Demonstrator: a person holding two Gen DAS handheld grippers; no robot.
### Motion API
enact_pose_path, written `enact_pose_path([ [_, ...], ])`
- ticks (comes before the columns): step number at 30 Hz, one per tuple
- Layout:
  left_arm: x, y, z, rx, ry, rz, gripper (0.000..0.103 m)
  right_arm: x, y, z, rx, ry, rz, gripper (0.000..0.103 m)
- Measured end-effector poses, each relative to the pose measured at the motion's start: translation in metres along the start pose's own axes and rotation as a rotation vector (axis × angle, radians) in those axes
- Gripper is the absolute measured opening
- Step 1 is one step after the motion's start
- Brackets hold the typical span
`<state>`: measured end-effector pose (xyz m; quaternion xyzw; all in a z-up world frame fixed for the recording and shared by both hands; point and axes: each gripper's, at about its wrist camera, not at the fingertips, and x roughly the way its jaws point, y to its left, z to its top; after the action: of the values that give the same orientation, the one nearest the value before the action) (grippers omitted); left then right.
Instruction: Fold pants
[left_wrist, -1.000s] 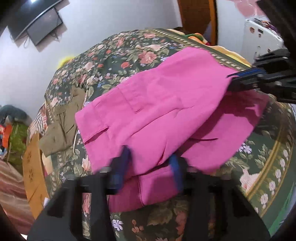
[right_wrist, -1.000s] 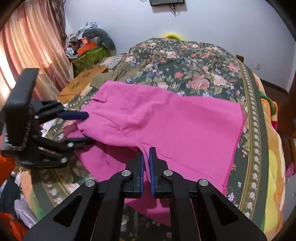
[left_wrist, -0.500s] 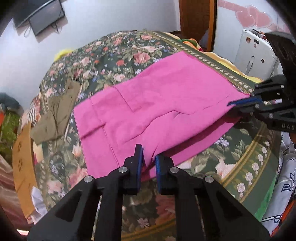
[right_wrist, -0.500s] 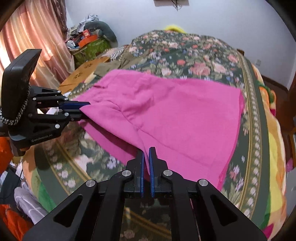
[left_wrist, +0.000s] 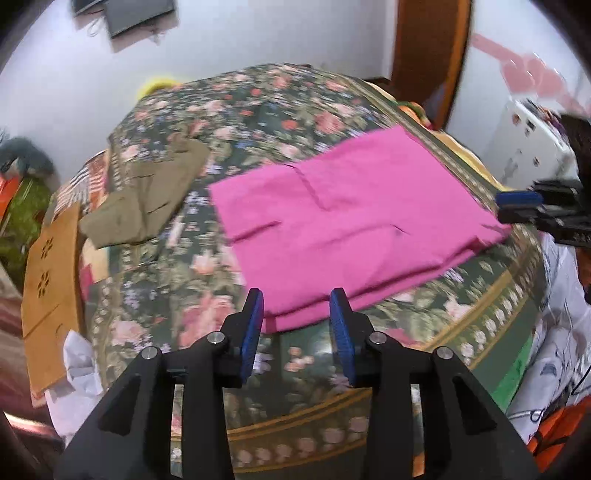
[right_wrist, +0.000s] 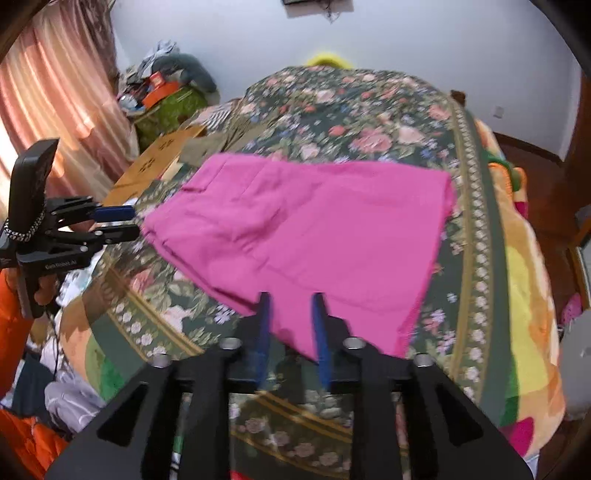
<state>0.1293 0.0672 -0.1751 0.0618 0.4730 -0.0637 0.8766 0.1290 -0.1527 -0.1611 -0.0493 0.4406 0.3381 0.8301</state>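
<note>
Pink pants (left_wrist: 343, 225) lie folded flat on the floral bed (left_wrist: 258, 107). Left gripper (left_wrist: 297, 314) and right gripper (right_wrist: 291, 317): jaws parted, nothing held, at the pants' near edge.

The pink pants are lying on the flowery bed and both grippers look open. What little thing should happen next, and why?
Probably shut the left gripper on the near edge of the pink pants to begin another fold. They lie flat, doubled over, on the floral bedspread. The right gripper is open too, holding nothing.
</note>
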Motion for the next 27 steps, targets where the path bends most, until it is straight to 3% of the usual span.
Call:
enact_pose_path([
  [2,0.002,0.013,0.003,-0.062,0.003,-0.013,0.038,-0.005,-0.005,0.001,0.012,-0.028,-0.029,0.037],
  [5,0.012,0.023,0.006,-0.13,0.028,-0.043,0.038,-0.005,-0.013,-0.001,0.052,-0.038,-0.046,0.037],
  [8,0.033,0.022,0.005,-0.155,0.088,-0.068,0.038,0.006,-0.022,-0.005,0.096,-0.014,-0.051,0.037],
  [11,0.042,0.018,0.002,-0.167,0.091,-0.054,0.038,0.018,-0.027,-0.013,0.113,0.023,-0.06,0.037],
  [12,0.042,0.017,0.001,-0.174,0.078,-0.048,0.035,0.022,-0.028,-0.017,0.116,0.04,-0.061,0.037],
  [13,0.04,0.017,0.001,-0.18,0.071,-0.06,0.014,0.028,-0.03,-0.022,0.118,0.062,-0.062,0.037],
  [14,0.039,0.017,0.002,-0.185,0.069,-0.067,0.003,0.031,-0.031,-0.025,0.118,0.076,-0.062,0.037],
  [15,0.038,0.015,0.002,-0.179,0.069,-0.039,0.0,0.032,-0.031,-0.029,0.11,0.076,-0.063,0.037],
  [17,0.034,0.012,0.003,-0.147,0.048,0.019,0.0,0.03,-0.03,-0.032,0.087,0.063,-0.07,0.037],
  [22,0.029,0.027,-0.007,-0.158,0.056,0.055,0.0,0.029,-0.033,-0.033,0.083,0.076,-0.074,0.037],
  [27,0.029,0.05,-0.025,-0.261,0.098,-0.028,0.001,0.028,-0.036,-0.036,0.1,0.07,-0.076,0.037],
])
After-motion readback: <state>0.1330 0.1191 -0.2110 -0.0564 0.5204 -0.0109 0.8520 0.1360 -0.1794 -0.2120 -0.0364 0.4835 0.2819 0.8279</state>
